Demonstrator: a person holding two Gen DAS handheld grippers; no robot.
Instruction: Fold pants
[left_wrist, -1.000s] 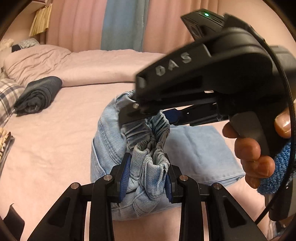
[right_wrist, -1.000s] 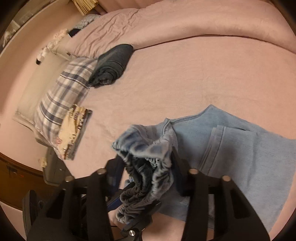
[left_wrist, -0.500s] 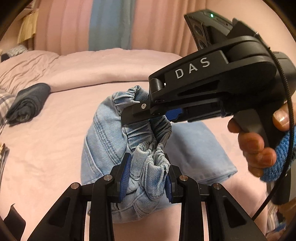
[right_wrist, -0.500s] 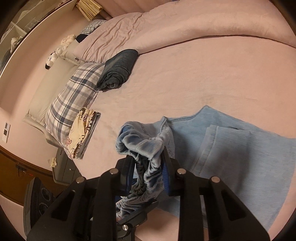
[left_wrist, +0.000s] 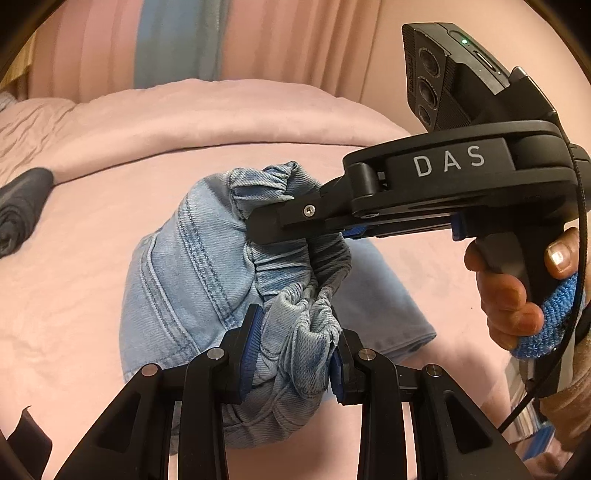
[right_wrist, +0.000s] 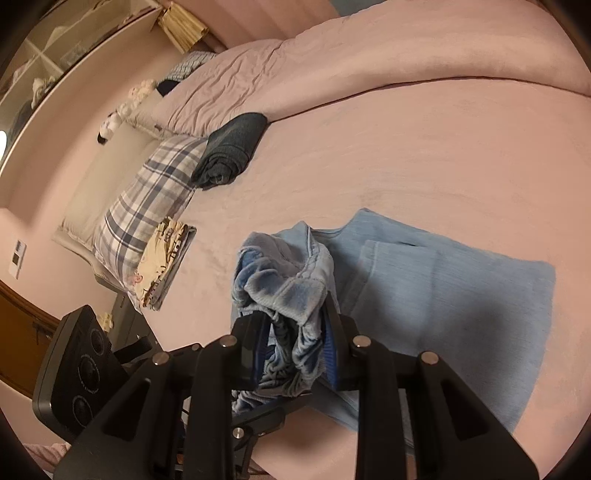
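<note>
Light blue denim pants lie partly folded on the pink bed, legs flat, waist end lifted. My left gripper is shut on the bunched elastic waistband. My right gripper is shut on the waistband too, right beside the left one. In the left wrist view the right gripper comes in from the right, clamped on the gathered denim just above the left fingers. The waist part hangs raised off the bed between both grippers.
A rolled dark garment lies at the back left near a plaid pillow and a folded patterned cloth. A pink duvet is heaped at the far side. The bed spreads wide and pink around the pants.
Both grippers have lifted the waistband higher and swung it to the right; the right gripper's jaws have closed tighter on the bunched denim. The legs stay flat.
</note>
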